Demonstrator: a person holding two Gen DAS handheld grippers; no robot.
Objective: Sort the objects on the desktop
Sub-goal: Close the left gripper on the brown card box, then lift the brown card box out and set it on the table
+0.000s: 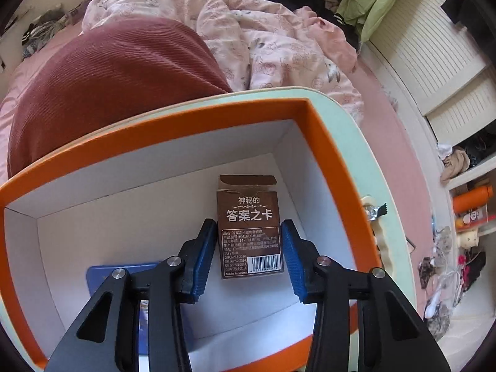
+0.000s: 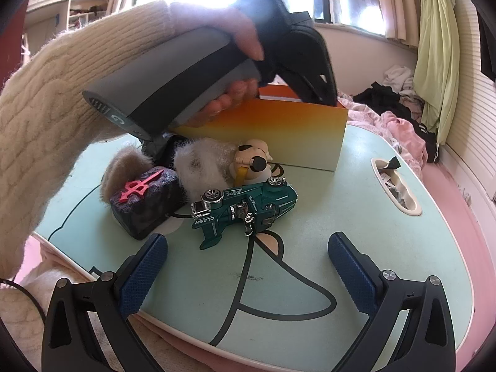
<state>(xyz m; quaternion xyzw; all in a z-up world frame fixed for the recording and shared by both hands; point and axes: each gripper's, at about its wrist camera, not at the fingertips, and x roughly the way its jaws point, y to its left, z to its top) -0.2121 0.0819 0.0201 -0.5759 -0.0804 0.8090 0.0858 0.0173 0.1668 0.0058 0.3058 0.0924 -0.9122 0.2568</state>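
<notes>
Left gripper (image 1: 249, 251) points steeply down into the orange box (image 1: 192, 114), fingers well below the rim. The brown card box (image 1: 249, 226) lies flat on the white floor of the box, near the right inner wall, barcode end toward me. It sits between my blue pads (image 1: 203, 257). Left pad looks just beside its edge, right pad has a thin gap. I see no pinch, so I read the jaws as partly open, not gripping. A blue flat item (image 1: 124, 271) lies on the box floor to the left, mostly hidden behind the gripper arm.

From the right wrist view: the hand (image 2: 229, 31) in a cream knit sleeve (image 2: 62, 93) wraps the left gripper's grey handle, handle tilted up toward me, nose dipped inside the box from above.

Right gripper (image 2: 245, 263) hovers low over the mint table (image 2: 372, 232), angled down, jaws wide apart, nothing between them. Just ahead of it lies the teal toy car (image 2: 245, 210), tipped on its side. Left of the car is a dark patterned box (image 2: 145, 198) with a pink emblem. Behind them, a fluffy plush (image 2: 198, 164) and a small figure toy (image 2: 254, 158), both just in front of the orange box's outer wall.
</notes>
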